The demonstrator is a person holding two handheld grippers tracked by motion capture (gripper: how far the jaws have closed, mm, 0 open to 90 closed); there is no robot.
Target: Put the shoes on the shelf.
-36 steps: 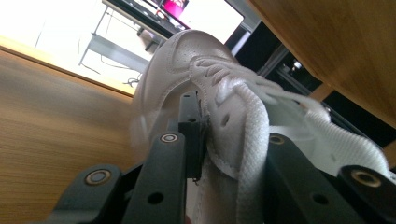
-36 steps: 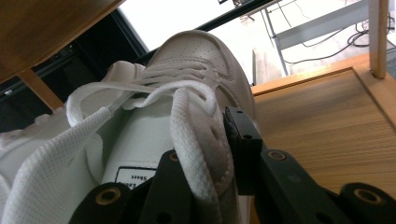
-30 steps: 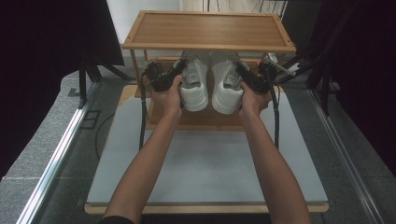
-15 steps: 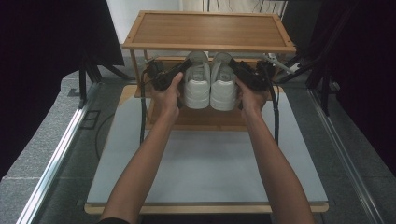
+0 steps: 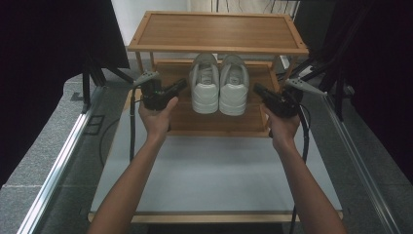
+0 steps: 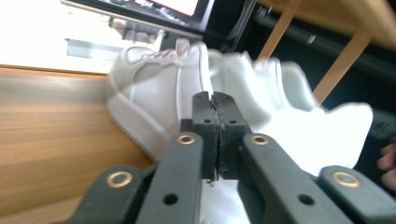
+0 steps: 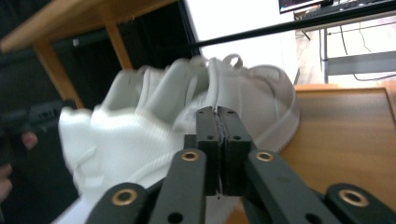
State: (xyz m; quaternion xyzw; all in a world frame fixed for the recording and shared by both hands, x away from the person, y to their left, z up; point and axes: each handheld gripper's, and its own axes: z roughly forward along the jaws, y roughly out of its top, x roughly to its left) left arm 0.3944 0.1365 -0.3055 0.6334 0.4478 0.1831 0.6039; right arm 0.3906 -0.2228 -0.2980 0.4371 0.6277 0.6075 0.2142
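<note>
We see the pair of white sneakers point(image 5: 218, 85) side by side, touching, on the lower shelf point(image 5: 182, 119) of the wooden shoe rack point(image 5: 216, 30), toes facing us, under the top board. The left gripper point(image 5: 181, 86) sits just left of the pair, apart from it, jaws having just closed and clenched on nothing. The right gripper point(image 5: 257, 89) is just right of the pair, also having just closed, clamped empty. The rack stands on a grey table point(image 5: 214, 178).
</note>
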